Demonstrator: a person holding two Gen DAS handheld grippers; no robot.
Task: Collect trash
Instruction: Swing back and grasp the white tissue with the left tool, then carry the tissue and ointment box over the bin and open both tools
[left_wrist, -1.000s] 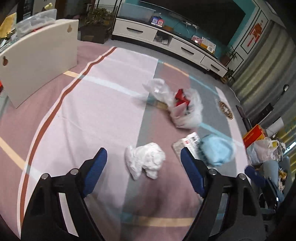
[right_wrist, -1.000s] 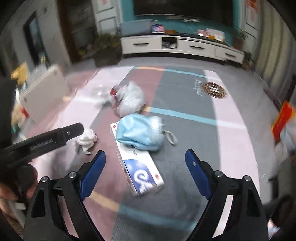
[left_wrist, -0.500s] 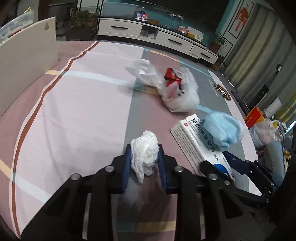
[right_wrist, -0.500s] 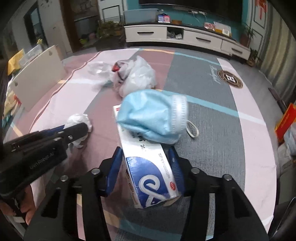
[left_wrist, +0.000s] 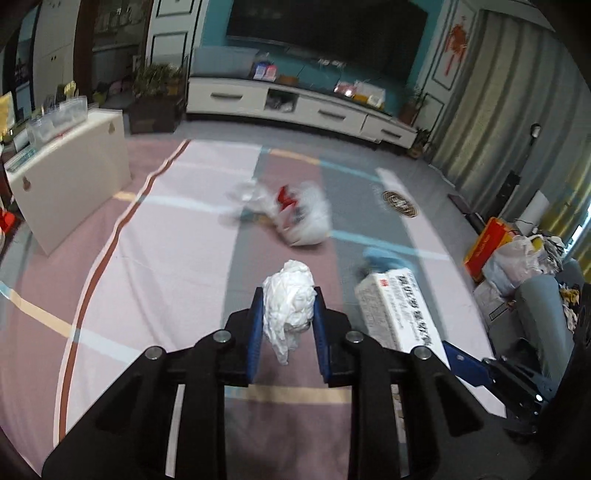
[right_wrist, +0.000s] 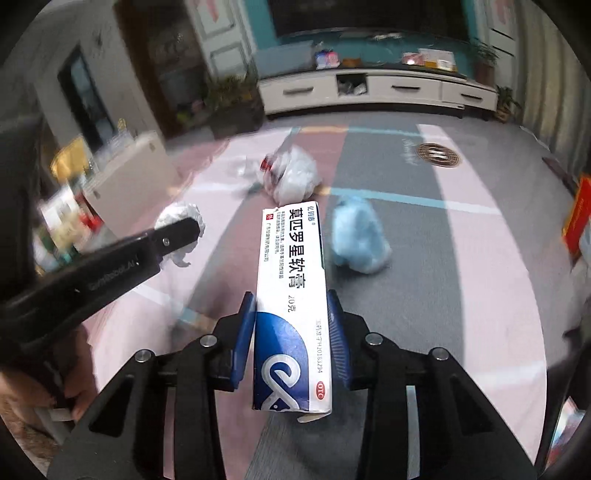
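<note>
My left gripper (left_wrist: 288, 310) is shut on a crumpled white tissue (left_wrist: 290, 295) and holds it above the striped carpet. My right gripper (right_wrist: 291, 310) is shut on a white and blue medicine box (right_wrist: 291, 295), lifted off the floor; the box also shows in the left wrist view (left_wrist: 399, 310). A blue face mask (right_wrist: 358, 236) lies on the carpet just right of the box, also seen in the left wrist view (left_wrist: 384, 256). A white plastic bag (left_wrist: 299, 218) with red trash inside lies farther ahead, also in the right wrist view (right_wrist: 291, 173).
A white board (left_wrist: 70, 177) stands at the left. A white TV cabinet (left_wrist: 295, 107) runs along the back wall. Bags and an orange box (left_wrist: 491, 240) sit at the right by a sofa. The left gripper's arm (right_wrist: 96, 266) crosses the right wrist view.
Both grippers closed, the left on the tissue, the right on the medicine box, and lifted them. The blue mask slid off the box onto the carpet.
</note>
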